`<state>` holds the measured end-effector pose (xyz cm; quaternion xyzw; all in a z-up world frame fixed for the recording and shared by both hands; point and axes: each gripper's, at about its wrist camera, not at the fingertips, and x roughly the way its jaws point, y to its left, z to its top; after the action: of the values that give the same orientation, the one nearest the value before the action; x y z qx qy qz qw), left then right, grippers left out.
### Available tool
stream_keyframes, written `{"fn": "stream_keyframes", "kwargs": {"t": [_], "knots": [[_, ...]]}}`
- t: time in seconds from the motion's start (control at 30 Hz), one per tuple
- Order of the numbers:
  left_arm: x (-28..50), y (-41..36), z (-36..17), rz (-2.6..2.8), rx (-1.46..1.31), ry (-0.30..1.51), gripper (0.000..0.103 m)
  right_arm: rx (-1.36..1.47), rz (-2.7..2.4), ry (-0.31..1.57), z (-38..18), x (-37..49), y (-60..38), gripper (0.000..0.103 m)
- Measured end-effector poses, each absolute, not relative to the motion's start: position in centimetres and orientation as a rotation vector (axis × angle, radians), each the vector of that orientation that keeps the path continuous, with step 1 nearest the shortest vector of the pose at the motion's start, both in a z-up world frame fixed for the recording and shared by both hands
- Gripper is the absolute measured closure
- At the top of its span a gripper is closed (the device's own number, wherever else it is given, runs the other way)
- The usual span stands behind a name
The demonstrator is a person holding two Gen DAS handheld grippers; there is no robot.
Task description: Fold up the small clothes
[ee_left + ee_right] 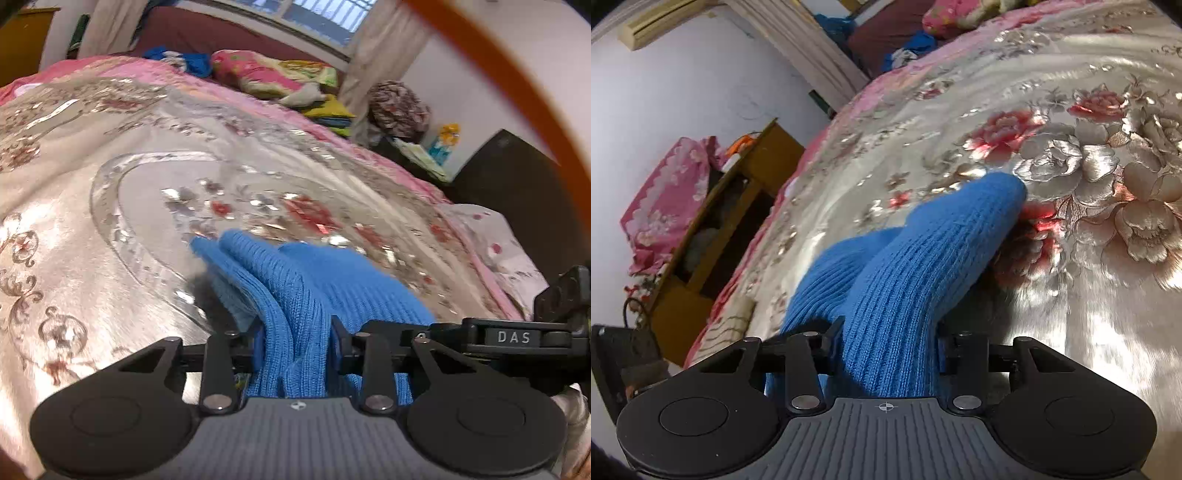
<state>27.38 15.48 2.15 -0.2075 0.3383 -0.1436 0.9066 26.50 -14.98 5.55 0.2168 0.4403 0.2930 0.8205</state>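
Blue ribbed knit filled the lower middle of both views: a small knitted garment (295, 295), bunched into thick folds, lying over a shiny floral bedspread (110, 221). The left gripper (295, 343) had its jaws drawn in narrow and pinching a gathered wad of the knit; fabric ran between the pads and back under the gripper body. From there the garment spread fwd onto the bedspread, w/ two rounded ends toward the oval pattern at centre. At the right edge of that view, part of a second black tool marked "DAS" (513, 336) sat just beside the knit.

In the right wrist view the right gripper (886, 347) was likewise clamped on a thick roll of the same garment (923, 266), jaws partway in, knit filling the gap. One rounded end of the roll rested on the bedspread (1089, 277) by a red flower print.

Background: pink pillows (258, 74) and a blue cloth heap (184, 61) at the far end of the bed, a window (325, 14) above, a wooden cabinet (738, 206) beside the bed, approx. at its edge.
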Motion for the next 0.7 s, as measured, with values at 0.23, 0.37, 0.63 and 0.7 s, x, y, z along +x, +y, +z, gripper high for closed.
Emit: {"fn": "stream_keyframes", "kwargs": {"t": [0.23,0.37,0.63,0.7], "knots": [[21.9,13.6,3.1,-0.374,-0.408,0.694,0.067,0.44,0.631,0.934,7.4,20.8,-17.3,0.06],[19.5,12.6,2.0,-0.371,-0.39,0.729,0.067,0.402,0.598,0.955,6.8,17.5,-18.5,0.06],[17.3,12.3,1.0,-0.271,-0.334,0.759,0.065,0.369,0.482,0.96,5.7,14.9,-19.7,0.05],[17.1,12.4,2.1,-0.249,-0.313,0.722,0.066,0.357,0.457,0.918,6.8,14.4,-20.1,0.05]]}}
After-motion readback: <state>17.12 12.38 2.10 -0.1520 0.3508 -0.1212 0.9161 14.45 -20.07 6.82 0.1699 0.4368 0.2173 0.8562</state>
